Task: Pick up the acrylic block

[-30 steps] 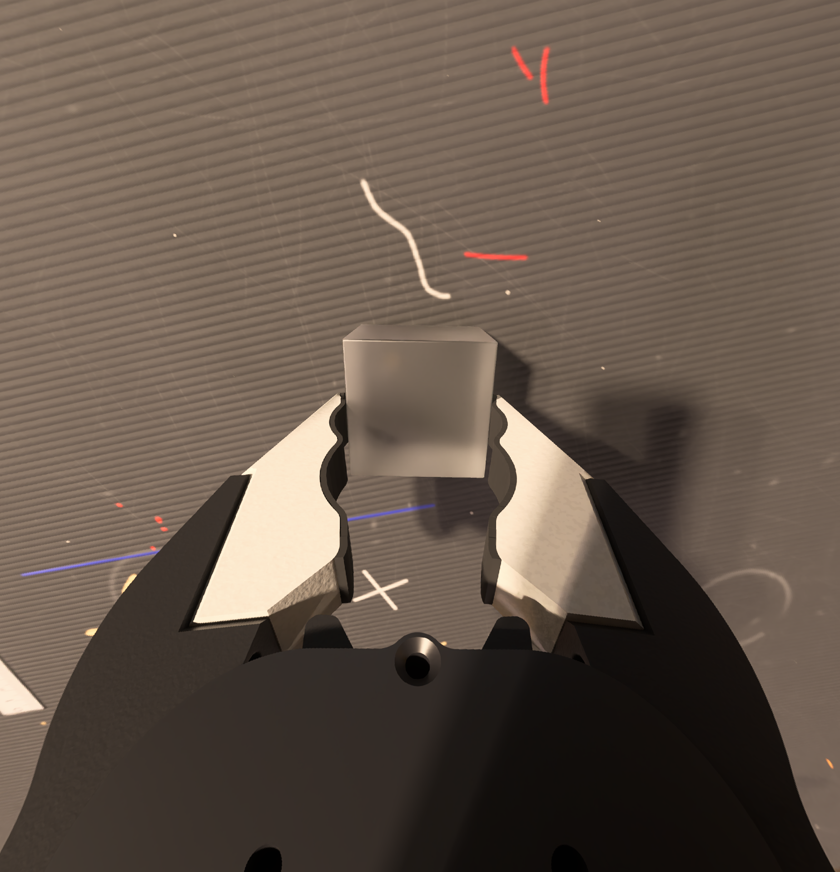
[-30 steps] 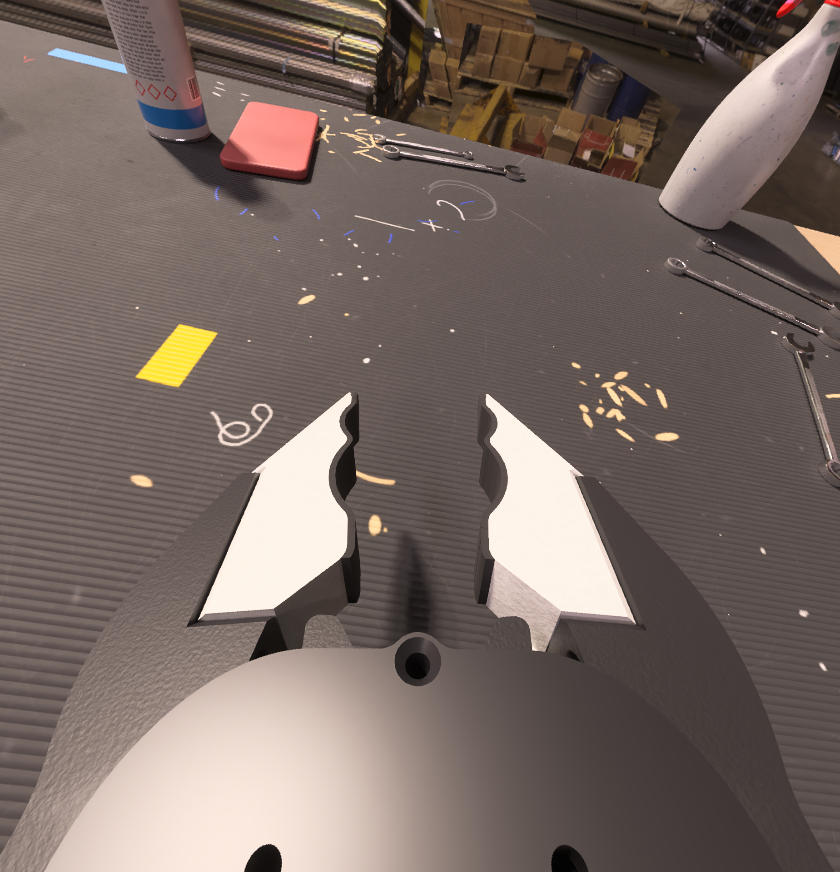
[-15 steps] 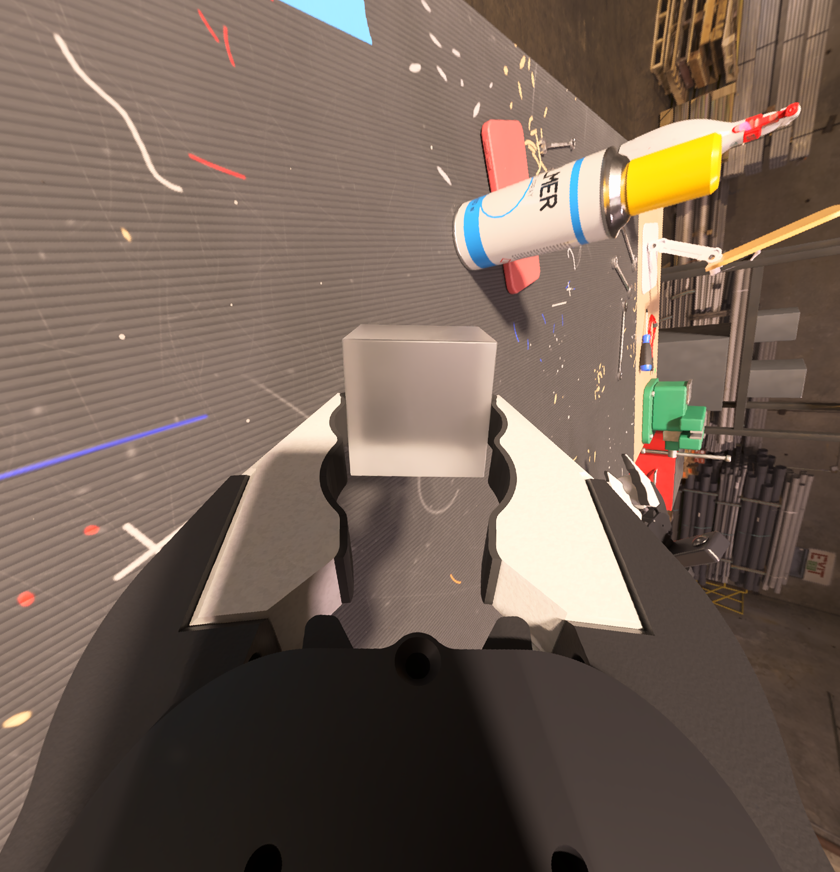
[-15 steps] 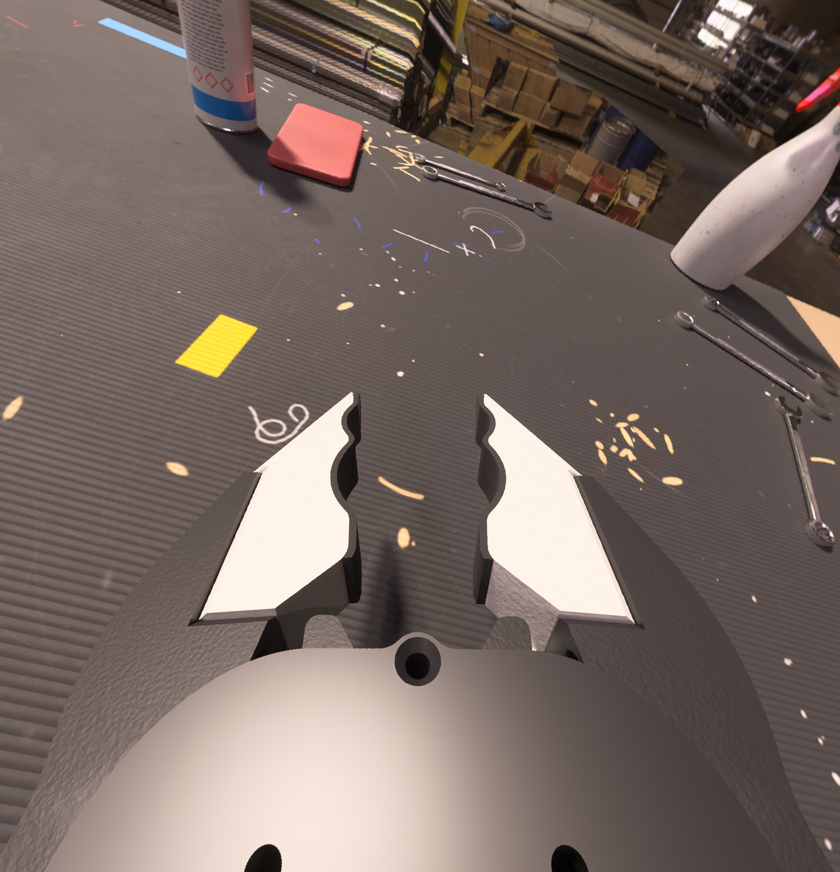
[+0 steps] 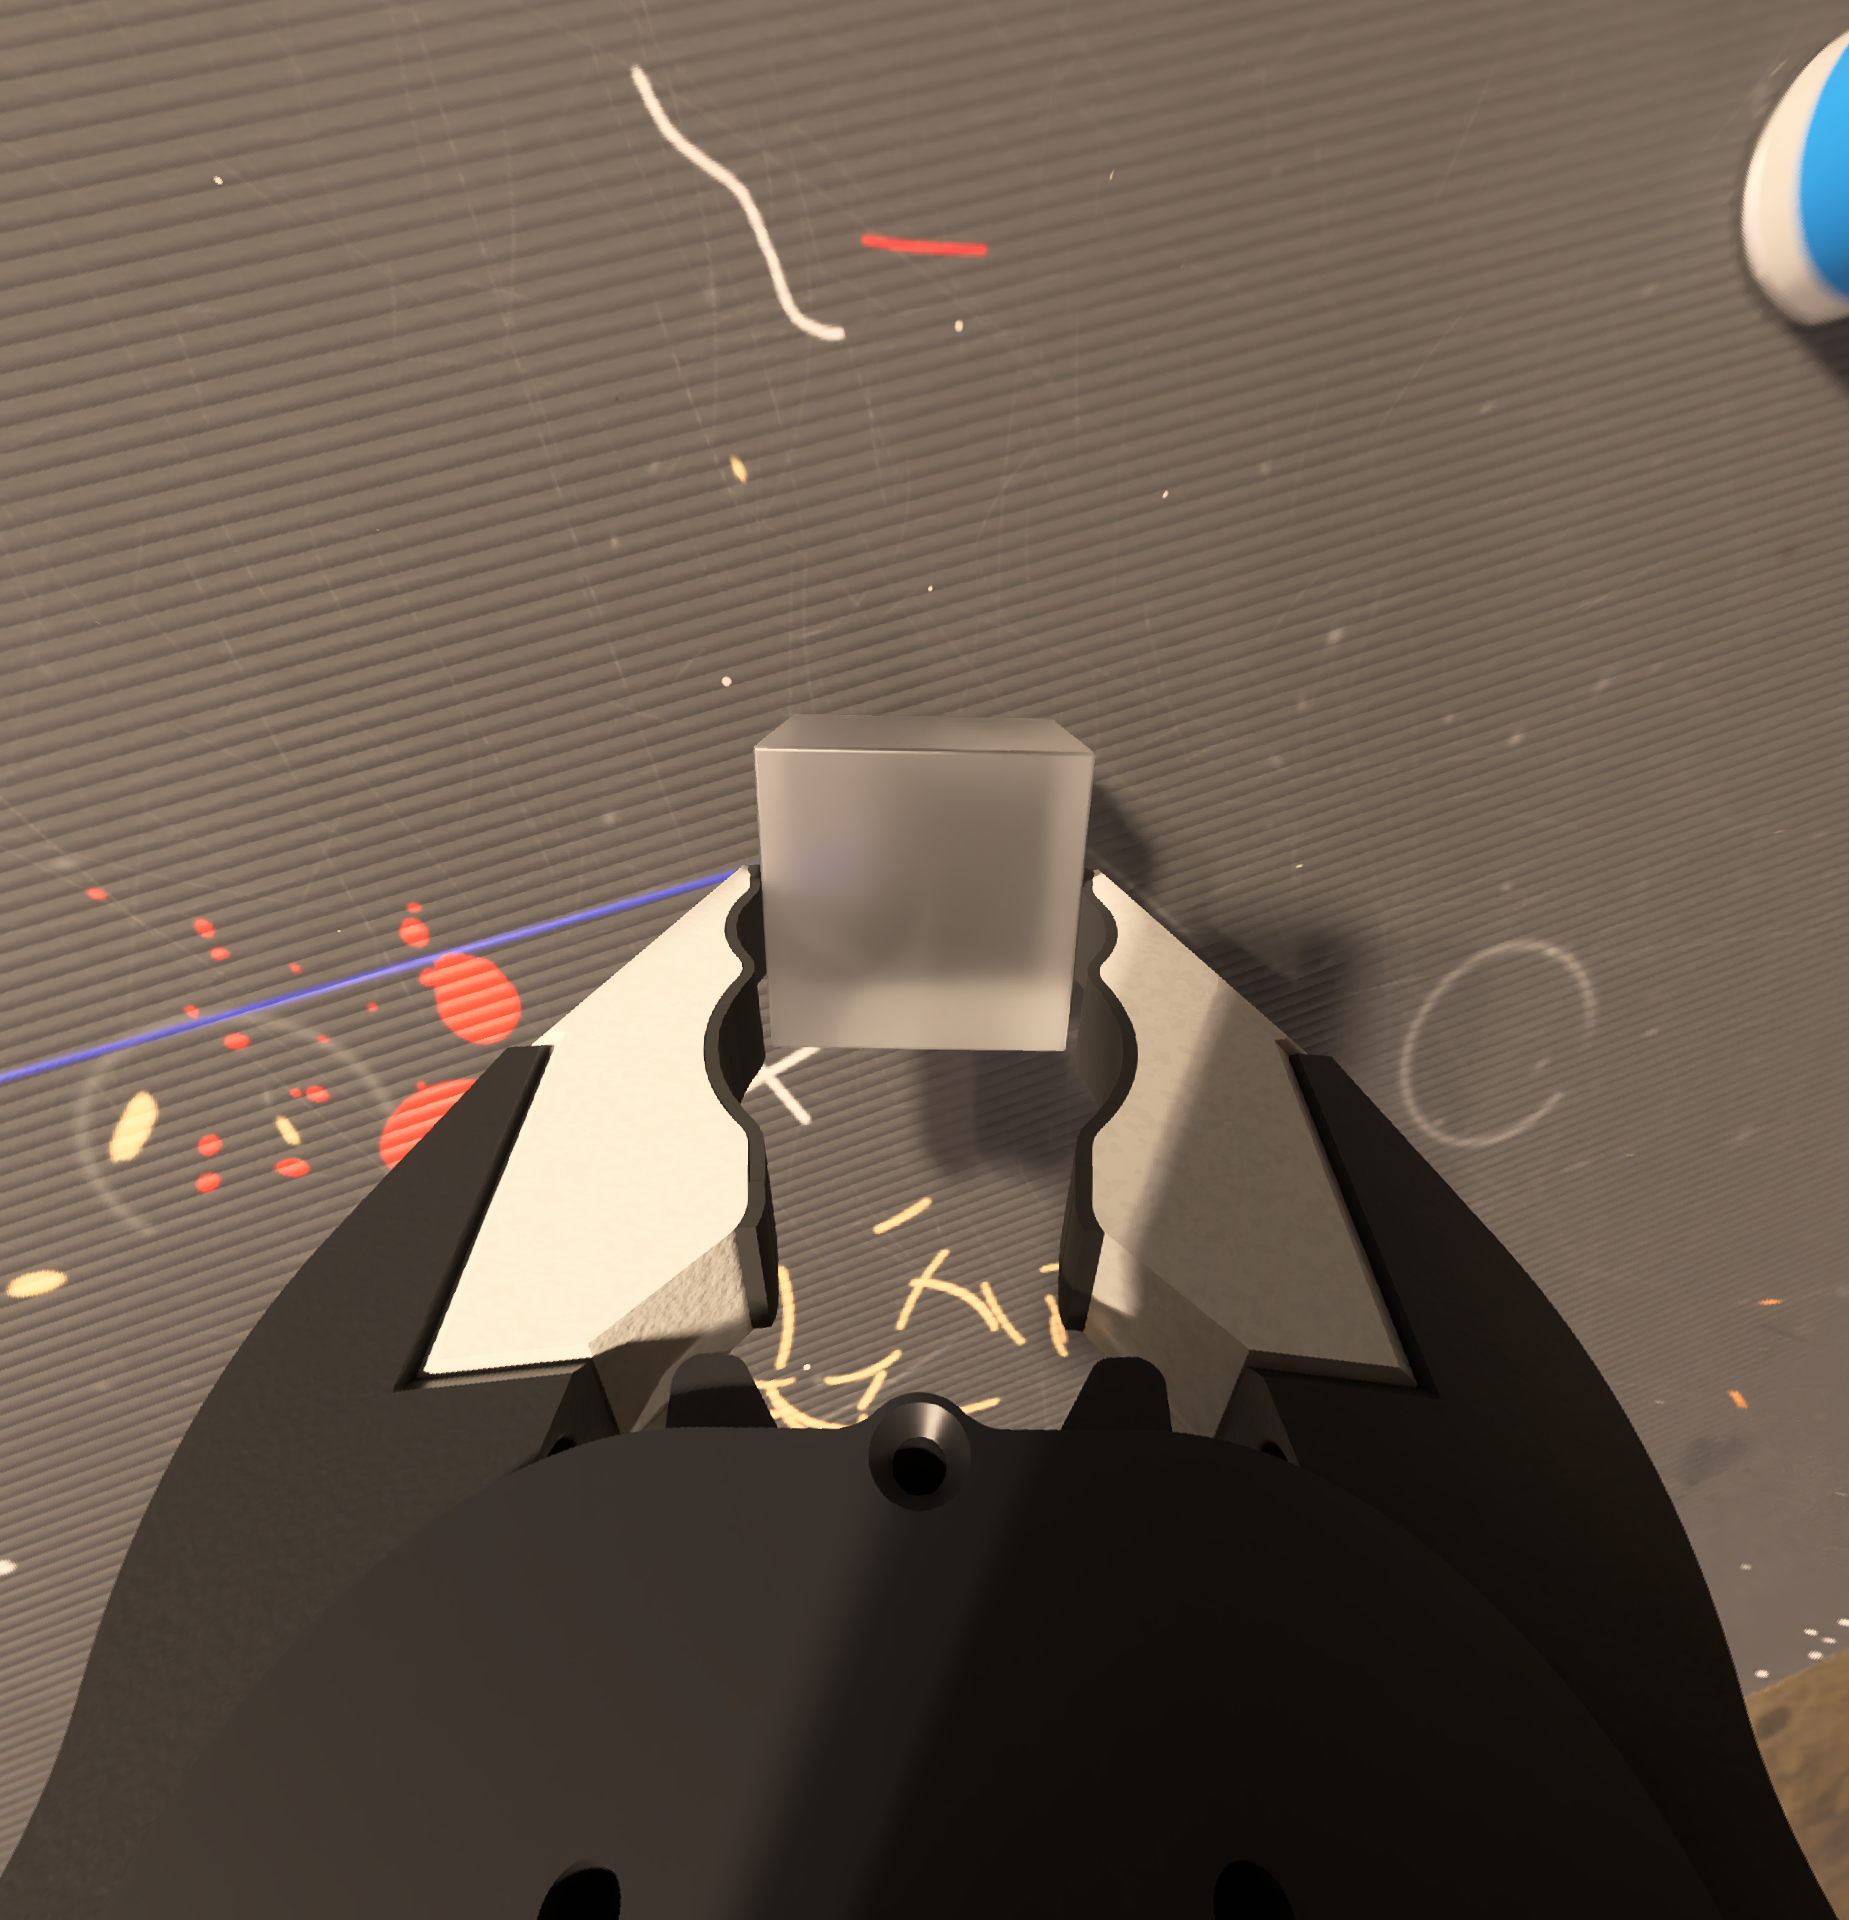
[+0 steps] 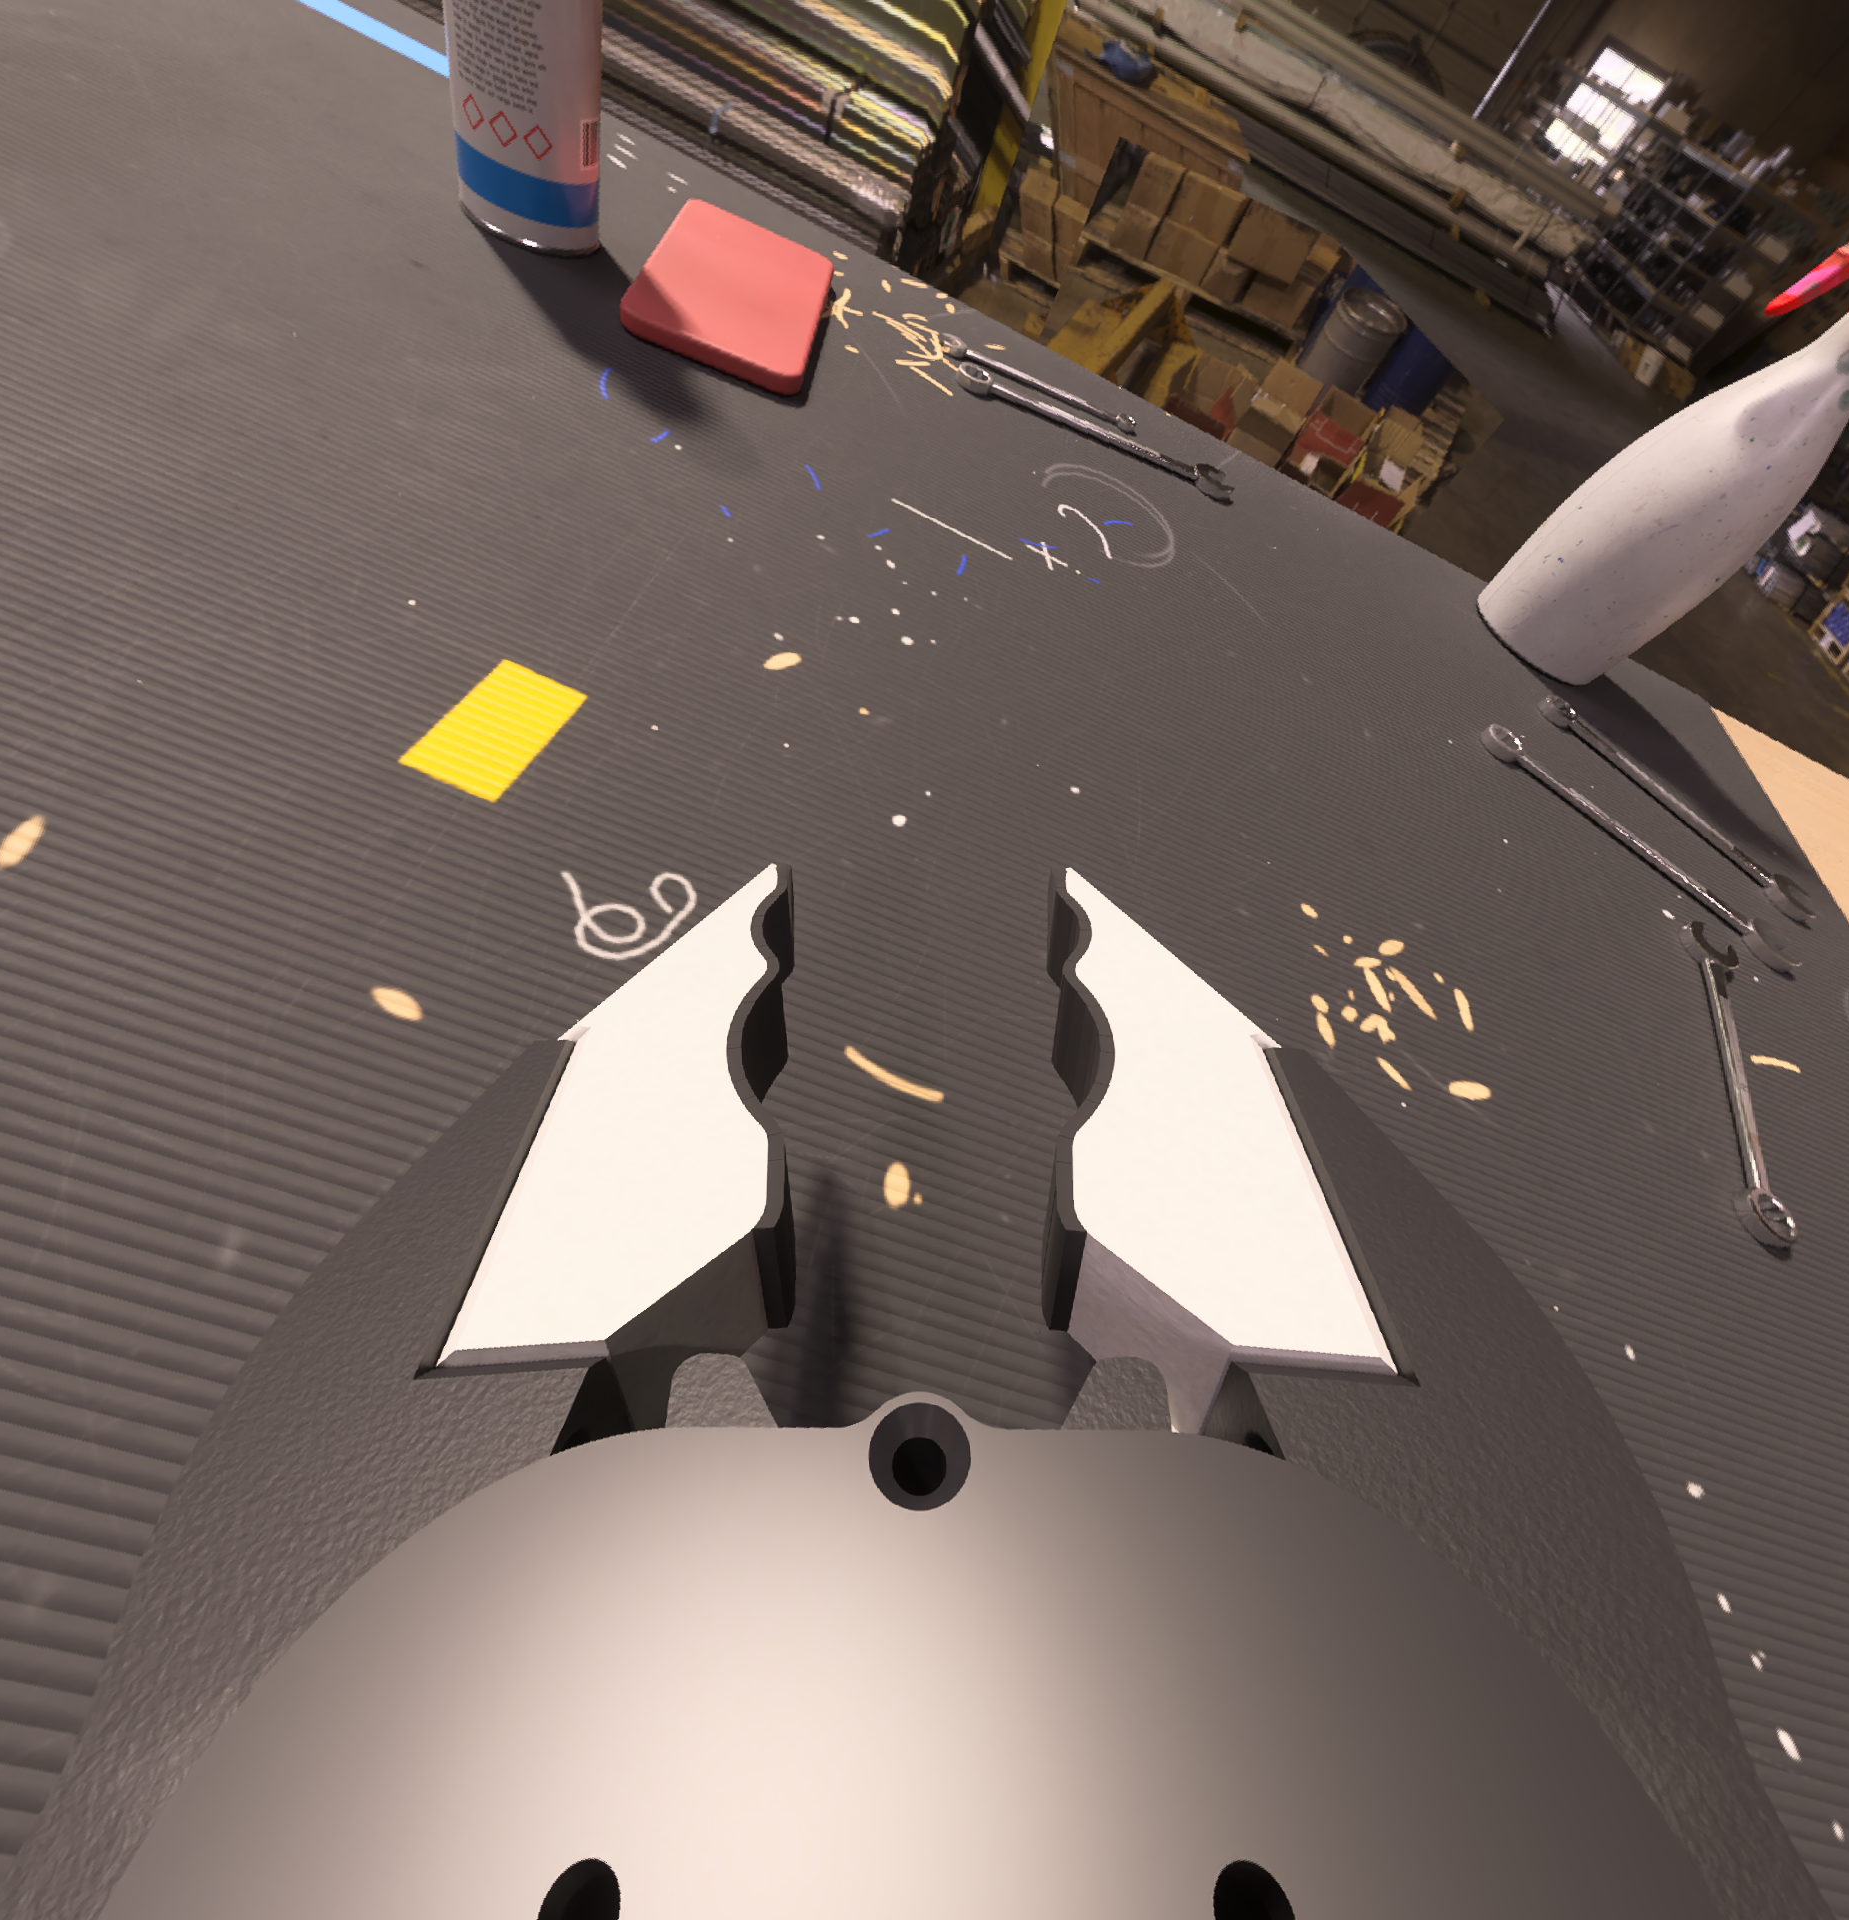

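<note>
The acrylic block [image 5: 920, 883] is a frosted, translucent grey cube. My left gripper [image 5: 920, 883] is shut on it, with both white fingertips pressed against its sides, and holds it above the dark ribbed mat [image 5: 380, 520]; its shadow falls on the mat below. My right gripper [image 6: 920, 883] is open and empty, hovering low over the mat [image 6: 276, 468]. The block does not show in the right wrist view.
A white and blue spray can [image 6: 525, 114] [image 5: 1824, 197], a red pad [image 6: 728, 296], a white spray bottle [image 6: 1668, 530] and several wrenches [image 6: 1086, 405] [image 6: 1647, 821] [image 6: 1735, 1081] lie on the mat. The mat's far edge and right edge border a warehouse floor.
The left gripper swung with the block, from a sideways view of the can back to looking down at the mat. The right gripper drifted forward and tilted, still open.
</note>
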Controlling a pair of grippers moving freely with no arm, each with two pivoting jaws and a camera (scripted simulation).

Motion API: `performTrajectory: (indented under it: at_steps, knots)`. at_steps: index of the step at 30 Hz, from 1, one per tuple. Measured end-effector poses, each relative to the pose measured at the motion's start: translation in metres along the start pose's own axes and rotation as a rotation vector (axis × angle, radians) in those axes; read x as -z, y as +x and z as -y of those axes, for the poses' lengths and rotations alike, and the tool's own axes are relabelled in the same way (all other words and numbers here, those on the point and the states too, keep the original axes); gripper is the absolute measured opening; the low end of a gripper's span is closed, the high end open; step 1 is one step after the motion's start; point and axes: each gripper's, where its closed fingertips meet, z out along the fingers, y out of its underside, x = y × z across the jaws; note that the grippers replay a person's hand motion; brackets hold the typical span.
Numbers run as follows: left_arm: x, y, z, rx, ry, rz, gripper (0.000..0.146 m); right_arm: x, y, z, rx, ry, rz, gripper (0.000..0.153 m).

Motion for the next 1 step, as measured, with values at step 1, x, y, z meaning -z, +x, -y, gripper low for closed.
performTrajectory:
  at_steps: [1]
  knots:
    - [-0.0027, -0.0002, -0.0011, -0.014, -0.015, 0.018, 0.059, -0.0002, -0.0005, -0.0004, 0.006, -0.002, 0.001, 0.049]
